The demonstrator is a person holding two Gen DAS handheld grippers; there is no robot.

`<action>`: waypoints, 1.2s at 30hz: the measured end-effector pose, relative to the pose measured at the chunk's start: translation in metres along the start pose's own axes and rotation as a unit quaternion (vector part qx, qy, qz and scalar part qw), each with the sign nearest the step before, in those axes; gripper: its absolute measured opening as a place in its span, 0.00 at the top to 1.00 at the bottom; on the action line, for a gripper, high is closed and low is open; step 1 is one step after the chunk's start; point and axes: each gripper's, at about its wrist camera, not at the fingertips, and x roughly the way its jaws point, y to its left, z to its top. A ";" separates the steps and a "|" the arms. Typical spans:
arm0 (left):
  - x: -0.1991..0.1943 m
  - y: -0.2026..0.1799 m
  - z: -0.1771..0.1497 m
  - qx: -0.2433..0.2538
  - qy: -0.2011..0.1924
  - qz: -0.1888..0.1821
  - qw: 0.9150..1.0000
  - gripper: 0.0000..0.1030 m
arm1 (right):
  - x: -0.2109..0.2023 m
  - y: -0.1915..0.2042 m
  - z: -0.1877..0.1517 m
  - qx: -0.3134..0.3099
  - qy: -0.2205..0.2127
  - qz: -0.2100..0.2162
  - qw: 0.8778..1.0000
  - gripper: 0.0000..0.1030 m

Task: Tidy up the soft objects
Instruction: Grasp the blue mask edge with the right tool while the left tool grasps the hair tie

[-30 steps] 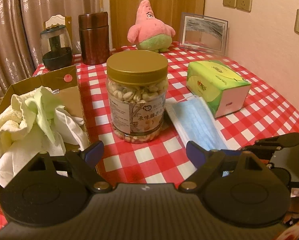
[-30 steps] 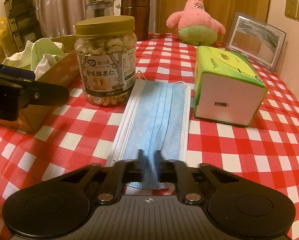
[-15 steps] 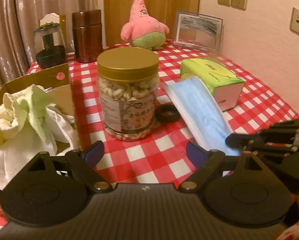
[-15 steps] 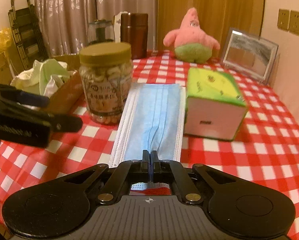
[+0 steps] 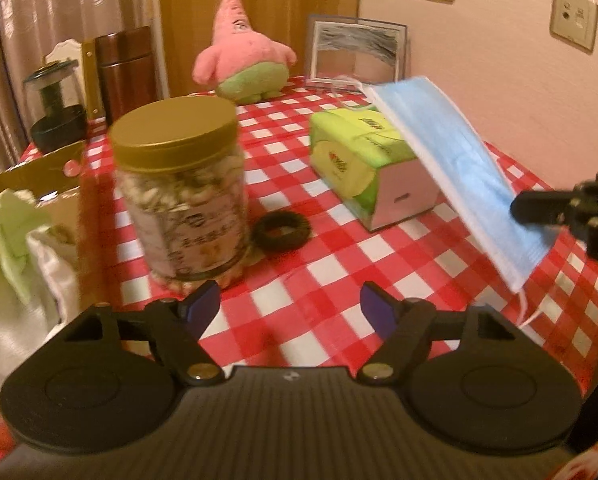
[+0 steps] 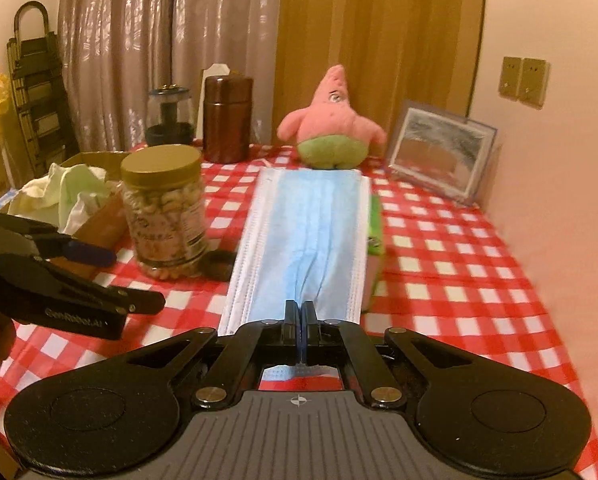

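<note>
My right gripper [image 6: 301,312] is shut on the near edge of a blue face mask [image 6: 311,236] and holds it stretched out above the table; the mask also shows at the right of the left wrist view [image 5: 455,160]. My left gripper [image 5: 289,304] is open and empty in front of the nut jar [image 5: 181,196]. A cardboard box [image 6: 99,220] at the left holds white and green cloths [image 5: 7,240]. A pink star plush [image 6: 333,124] sits at the back. A black hair tie [image 5: 283,230] lies beside the jar.
A green tissue box [image 5: 363,168] stands right of the jar. A brown canister [image 6: 227,118], a glass grinder [image 6: 167,114] and a framed mirror [image 6: 443,150] stand at the back. The wall runs along the right. The table has a red checked cloth [image 6: 459,280].
My right gripper closed on the mask and lifted it off the table. A black hair tie that lay under it now shows. My left gripper stayed open.
</note>
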 end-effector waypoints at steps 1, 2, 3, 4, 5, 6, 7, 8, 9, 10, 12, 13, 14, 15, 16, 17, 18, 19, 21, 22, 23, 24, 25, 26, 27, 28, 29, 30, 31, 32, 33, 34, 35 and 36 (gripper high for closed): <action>0.004 -0.004 0.001 0.004 0.000 -0.001 1.000 0.28 | 0.000 -0.004 0.001 0.001 0.000 -0.003 1.000 1.00; 0.009 -0.007 0.002 0.008 -0.002 -0.001 1.000 0.30 | 0.001 -0.008 0.002 0.002 0.000 -0.005 1.000 1.00; 0.014 -0.011 0.003 0.013 -0.004 -0.001 1.000 0.33 | 0.002 -0.012 0.003 0.003 0.001 -0.009 1.000 1.00; 0.020 -0.014 0.005 0.018 -0.006 -0.002 1.000 0.34 | 0.003 -0.015 0.004 0.004 0.002 -0.011 1.000 1.00; 0.025 -0.018 0.006 0.024 -0.007 0.000 1.000 0.37 | 0.004 -0.019 0.005 0.004 0.002 -0.014 1.000 1.00; 0.031 -0.022 0.008 0.032 -0.010 0.004 0.999 0.40 | 0.006 -0.023 0.006 0.005 0.003 -0.016 1.000 1.00; 0.036 -0.025 0.009 0.038 -0.015 0.006 0.999 0.43 | 0.008 -0.026 0.006 0.006 0.005 -0.018 1.000 1.00; 0.041 -0.027 0.010 0.044 -0.017 0.008 0.999 0.49 | 0.011 -0.029 0.006 0.009 0.008 -0.020 1.000 1.00; 0.047 -0.030 0.012 0.050 -0.018 0.012 0.999 0.53 | 0.013 -0.032 0.006 0.013 0.010 -0.020 1.000 1.00; 0.053 -0.032 0.014 0.055 -0.020 0.018 0.998 0.55 | 0.015 -0.034 0.006 0.015 0.012 -0.021 1.000 1.00; 0.066 -0.034 0.018 0.064 -0.021 0.027 0.997 0.57 | 0.019 -0.038 0.005 0.022 0.016 -0.021 0.999 1.00; 0.072 -0.035 0.019 0.069 -0.018 0.032 0.997 0.58 | 0.020 -0.039 0.005 0.025 0.018 -0.020 0.999 1.00; 0.078 -0.036 0.021 0.071 -0.015 0.038 0.997 0.59 | 0.020 -0.040 0.004 0.027 0.019 -0.020 0.999 1.00; 0.085 -0.036 0.022 0.076 -0.010 0.046 0.996 0.62 | 0.021 -0.040 0.004 0.028 0.019 -0.020 0.999 1.00; 0.090 -0.036 0.023 0.079 -0.007 0.051 0.996 0.64 | 0.022 -0.041 0.004 0.030 0.019 -0.019 0.999 1.00; 0.094 -0.036 0.024 0.079 -0.004 0.055 0.995 0.69 | 0.022 -0.042 0.004 0.031 0.019 -0.020 0.999 1.00; 0.099 -0.036 0.025 0.081 -0.001 0.055 0.995 0.72 | 0.023 -0.043 0.004 0.033 0.020 -0.021 0.999 1.00; 0.102 -0.037 0.025 0.084 0.001 0.058 0.995 0.73 | 0.024 -0.044 0.004 0.035 0.020 -0.021 0.999 1.00; 0.107 -0.039 0.025 0.094 0.004 0.063 0.994 0.76 | 0.024 -0.045 0.003 0.038 0.020 -0.023 0.999 1.00; 0.109 -0.040 0.025 0.096 0.008 0.063 0.993 0.77 | 0.023 -0.044 0.004 0.039 0.020 -0.024 0.999 1.00; 0.111 -0.041 0.026 0.097 0.010 0.063 0.993 0.81 | 0.024 -0.044 0.004 0.040 0.021 -0.024 0.999 1.00; 0.112 -0.041 0.025 0.100 0.013 0.066 0.993 0.89 | 0.024 -0.044 0.004 0.040 0.021 -0.024 0.999 1.00; 0.113 -0.042 0.025 0.105 0.019 0.067 0.992 0.91 | 0.024 -0.043 0.004 0.041 0.021 -0.025 0.999 1.00; 0.114 -0.042 0.024 0.106 0.020 0.067 0.992 0.92 | 0.023 -0.042 0.004 0.041 0.021 -0.025 0.999 1.00; 0.113 -0.041 0.024 0.104 0.021 0.065 0.992 0.92 | 0.023 -0.042 0.004 0.042 0.020 -0.025 0.999 1.00; 0.112 -0.042 0.024 0.105 0.022 0.065 0.992 0.92 | 0.023 -0.042 0.004 0.042 0.020 -0.025 0.999 1.00; 0.109 -0.043 0.023 0.105 0.020 0.063 0.992 0.92 | 0.023 -0.042 0.004 0.043 0.018 -0.025 0.999 1.00; 0.104 -0.044 0.023 0.103 0.016 0.061 0.993 0.93 | 0.023 -0.042 0.004 0.043 0.018 -0.025 0.999 1.00; 0.099 -0.045 0.023 0.098 0.014 0.056 0.993 0.93 | 0.022 -0.042 0.004 0.044 0.017 -0.024 0.999 1.00; 0.095 -0.045 0.024 0.092 0.012 0.050 0.994 0.93 | 0.022 -0.042 0.005 0.044 0.016 -0.023 0.999 1.00; 0.089 -0.045 0.024 0.083 0.011 0.043 0.996 0.93 | 0.022 -0.041 0.005 0.044 0.015 -0.022 0.999 1.00; 0.083 -0.045 0.024 0.073 0.010 0.036 0.997 0.93 | 0.021 -0.041 0.005 0.044 0.013 -0.021 0.999 1.00; 0.076 -0.044 0.024 0.062 0.010 0.030 0.998 0.93 | 0.021 -0.040 0.006 0.044 0.011 -0.020 0.999 1.00; 0.069 -0.044 0.024 0.051 0.011 0.024 0.998 0.93 | 0.019 -0.039 0.006 0.044 0.009 -0.019 0.999 1.00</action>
